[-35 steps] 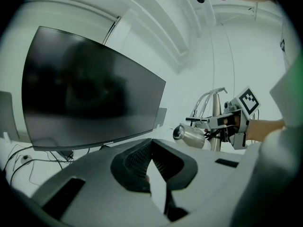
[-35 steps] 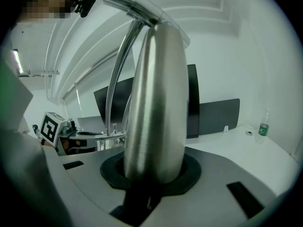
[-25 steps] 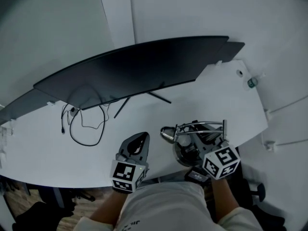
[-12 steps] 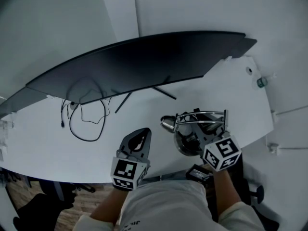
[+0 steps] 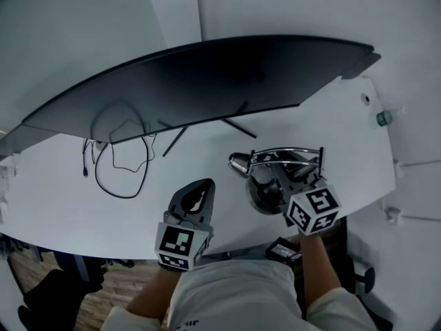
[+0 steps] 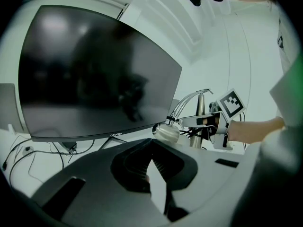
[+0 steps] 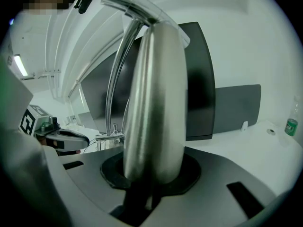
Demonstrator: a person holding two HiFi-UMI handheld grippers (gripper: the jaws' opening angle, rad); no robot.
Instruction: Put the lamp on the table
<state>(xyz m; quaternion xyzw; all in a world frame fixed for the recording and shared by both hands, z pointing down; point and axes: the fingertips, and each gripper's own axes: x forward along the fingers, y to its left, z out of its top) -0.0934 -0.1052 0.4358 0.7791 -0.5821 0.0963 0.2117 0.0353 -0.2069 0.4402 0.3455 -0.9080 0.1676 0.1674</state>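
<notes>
The lamp (image 5: pixel 265 185) is chrome, with a round base, arched arms and a small head (image 5: pixel 239 164). It hangs over the white table's (image 5: pixel 55 205) front right part; whether its base touches the top I cannot tell. My right gripper (image 5: pixel 288 185) is shut on its upright post (image 7: pixel 154 103), which fills the right gripper view between the jaws (image 7: pixel 147 183). My left gripper (image 5: pixel 204 186) hovers to the lamp's left, holding nothing, its fingertips together (image 6: pixel 152 148). The left gripper view shows the lamp head (image 6: pixel 166 132) and the right gripper (image 6: pixel 196 122) beyond.
A wide curved black monitor (image 5: pixel 200 81) on thin legs spans the back of the table. A looped black cable (image 5: pixel 117 164) lies at the left. A small green-capped bottle (image 5: pixel 384 118) stands at the far right corner. A dark object (image 5: pixel 284 250) sits below the table's front edge.
My right gripper has carried the lamp forward over the table and lower. The left gripper has drifted slightly forward and down beside it.
</notes>
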